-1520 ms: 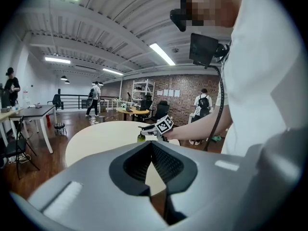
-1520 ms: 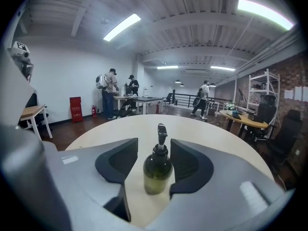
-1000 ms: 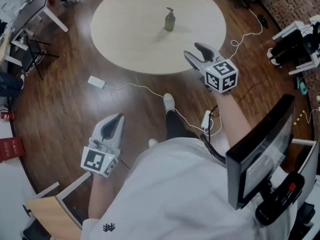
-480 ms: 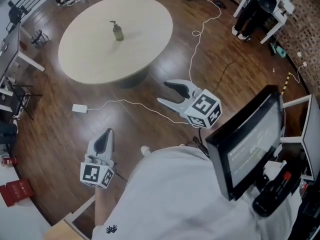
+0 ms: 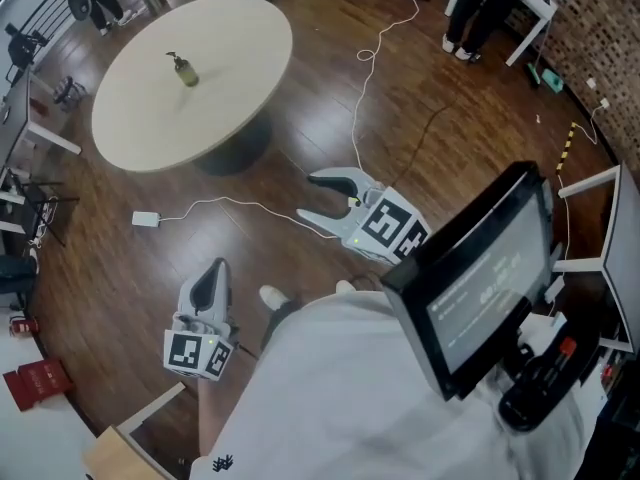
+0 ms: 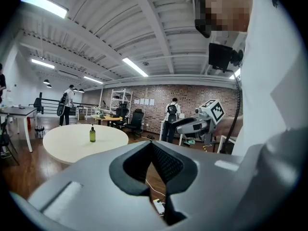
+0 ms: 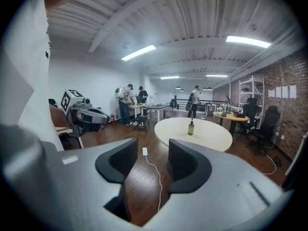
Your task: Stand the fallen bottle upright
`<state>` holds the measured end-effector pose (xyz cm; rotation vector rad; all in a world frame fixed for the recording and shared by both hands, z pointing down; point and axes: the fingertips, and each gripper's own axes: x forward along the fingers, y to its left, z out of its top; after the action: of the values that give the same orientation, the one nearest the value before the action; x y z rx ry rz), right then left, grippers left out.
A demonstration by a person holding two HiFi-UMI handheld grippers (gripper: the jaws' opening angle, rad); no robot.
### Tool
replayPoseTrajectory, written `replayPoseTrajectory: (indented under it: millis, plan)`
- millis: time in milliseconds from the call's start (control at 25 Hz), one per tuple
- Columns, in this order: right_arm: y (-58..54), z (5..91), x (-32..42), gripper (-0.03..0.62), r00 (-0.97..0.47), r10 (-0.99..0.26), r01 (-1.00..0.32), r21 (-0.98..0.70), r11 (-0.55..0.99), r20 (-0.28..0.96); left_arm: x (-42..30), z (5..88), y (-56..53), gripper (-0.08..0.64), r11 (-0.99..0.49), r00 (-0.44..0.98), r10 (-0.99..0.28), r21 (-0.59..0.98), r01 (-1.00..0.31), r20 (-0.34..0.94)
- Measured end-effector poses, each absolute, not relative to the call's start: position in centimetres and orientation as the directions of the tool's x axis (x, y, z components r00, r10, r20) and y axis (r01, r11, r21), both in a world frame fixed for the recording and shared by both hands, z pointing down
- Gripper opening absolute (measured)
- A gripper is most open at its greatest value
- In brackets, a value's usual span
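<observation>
Both hang idle, I reckon, because the bottle (image 5: 184,70) stands upright on the far surface (image 5: 210,108). My left gripper (image 5: 218,268) is pinched together, my right gripper (image 5: 306,196) agape, neither holding anything.

A round, pale tabletop (image 5: 215,88) stood at the far left of the room on a dark wooden floor (image 5: 330,128). A single green pump bottle (image 5: 184,70) stood upright on it, left of the middle. On the floor just near of the tabletop lay a white adapter (image 5: 146,219), its white cable (image 5: 250,205) trailing right across the boards. A second white cable (image 5: 372,43) snaked over the floor to the right of the tabletop, running toward the far side.
</observation>
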<state>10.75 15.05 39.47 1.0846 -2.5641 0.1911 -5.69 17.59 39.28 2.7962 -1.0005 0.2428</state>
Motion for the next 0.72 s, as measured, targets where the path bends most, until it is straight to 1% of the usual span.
replayPoseTrajectory:
  millis: [320,720]
  plan:
    - [18.0,38.9,12.6,0.195,-0.677,-0.651,-0.692,0.005,0.722,0.344,-2.9,38.8,21.6,0.000,-0.749,0.747,-0.626,0.094,-0.656,0.222]
    - [19.4,39.6,12.6,0.193,-0.680,-0.637,-0.683,0.004,0.731,0.363,-3.6,39.4,22.9,0.000,-0.730,0.730,-0.642,0.102,-0.675,0.235]
